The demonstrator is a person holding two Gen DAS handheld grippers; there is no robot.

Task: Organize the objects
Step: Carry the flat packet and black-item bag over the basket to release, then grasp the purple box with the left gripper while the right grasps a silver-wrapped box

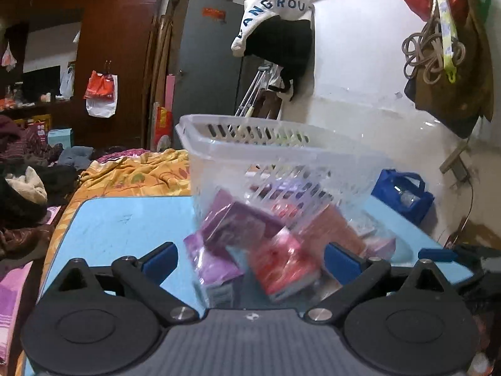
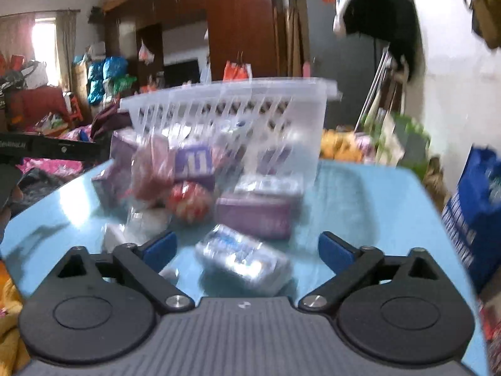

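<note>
On the blue table: one clear slotted basket, blurred packets heaped in front; my left gripper and right gripper both spread, empty.

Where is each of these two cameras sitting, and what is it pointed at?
Left wrist: rides on the left gripper, looking over its open blue fingers at packets before a clear basket.
Right wrist: rides on the right gripper, fingers open, facing a silvery packet.
Shared: basket, blue table and packets.
</note>
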